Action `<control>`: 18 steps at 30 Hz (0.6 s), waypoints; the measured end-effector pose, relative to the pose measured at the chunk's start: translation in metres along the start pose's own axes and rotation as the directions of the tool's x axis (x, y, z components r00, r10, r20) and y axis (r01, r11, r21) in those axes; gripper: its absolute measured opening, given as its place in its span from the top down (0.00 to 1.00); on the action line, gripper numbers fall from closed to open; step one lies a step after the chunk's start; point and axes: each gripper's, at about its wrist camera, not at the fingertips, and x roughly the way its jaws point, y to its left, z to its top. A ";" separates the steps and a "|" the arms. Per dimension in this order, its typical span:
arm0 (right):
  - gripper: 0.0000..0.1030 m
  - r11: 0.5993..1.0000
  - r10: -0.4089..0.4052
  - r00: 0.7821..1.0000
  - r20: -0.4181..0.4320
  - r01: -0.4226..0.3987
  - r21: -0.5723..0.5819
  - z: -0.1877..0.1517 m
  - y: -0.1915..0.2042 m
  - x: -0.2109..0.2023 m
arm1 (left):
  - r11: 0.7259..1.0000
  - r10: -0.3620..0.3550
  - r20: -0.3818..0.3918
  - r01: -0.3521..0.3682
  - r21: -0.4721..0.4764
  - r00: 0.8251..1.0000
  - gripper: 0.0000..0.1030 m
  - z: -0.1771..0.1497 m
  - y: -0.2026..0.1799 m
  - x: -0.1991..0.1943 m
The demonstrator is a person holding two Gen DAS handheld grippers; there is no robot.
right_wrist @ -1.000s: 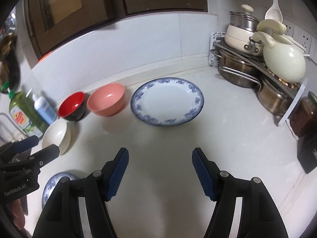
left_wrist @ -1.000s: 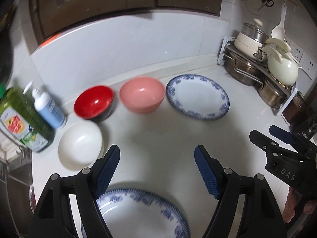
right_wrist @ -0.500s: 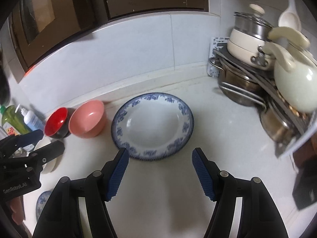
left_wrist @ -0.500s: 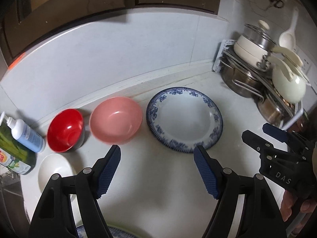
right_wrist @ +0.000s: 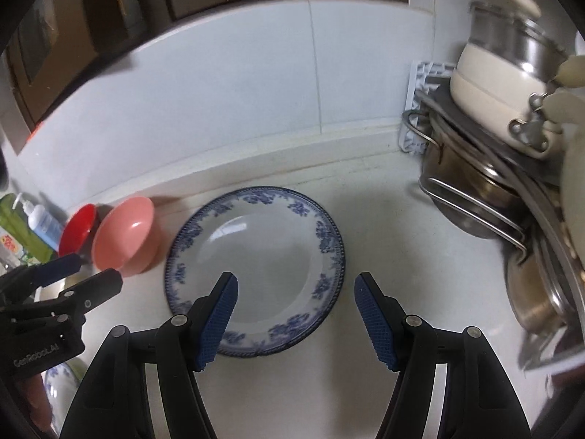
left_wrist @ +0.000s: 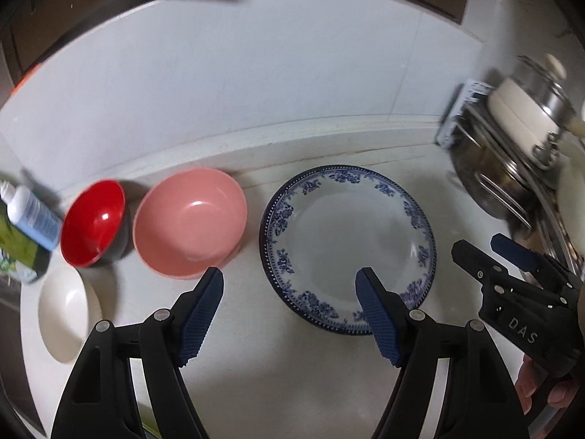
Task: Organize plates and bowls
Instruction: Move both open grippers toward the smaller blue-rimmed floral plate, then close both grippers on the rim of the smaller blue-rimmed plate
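Both my grippers have swung from the near plate toward the round white plate with a blue floral rim (right_wrist: 256,256), lying flat on the white countertop (right_wrist: 384,256) beside the pink bowl (left_wrist: 190,223). I tilt steeply down: left gripper (left_wrist: 290,314) and right gripper (right_wrist: 296,314) gape, holding nothing, flanking its near rim.

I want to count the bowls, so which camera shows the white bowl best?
The left wrist view: the white bowl lies there with its whole inside open to view, in front of the red bowl. In the right wrist view the left gripper hides nearly all of it.
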 end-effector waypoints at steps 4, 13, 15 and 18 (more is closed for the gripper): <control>0.35 1.000 0.001 1.000 -0.027 -0.001 0.002 0.007 -0.017 0.021 | 0.999 0.021 -0.006 -0.022 -0.024 1.000 0.28 -0.002 -0.007 0.018; 0.35 0.999 0.030 0.995 -0.097 -0.034 -0.033 0.012 -0.031 0.072 | 0.994 0.014 -0.053 -0.019 -0.112 0.999 0.38 -0.014 -0.005 0.059; 0.35 0.998 0.029 0.993 -0.113 -0.034 -0.044 0.011 -0.031 0.083 | 0.993 0.020 -0.071 -0.028 -0.115 0.997 0.41 -0.013 -0.003 0.071; 0.35 0.998 0.024 0.991 -0.129 -0.032 -0.054 0.009 -0.031 0.100 | 0.994 0.031 -0.083 -0.039 -0.098 0.996 0.45 -0.009 -0.003 0.085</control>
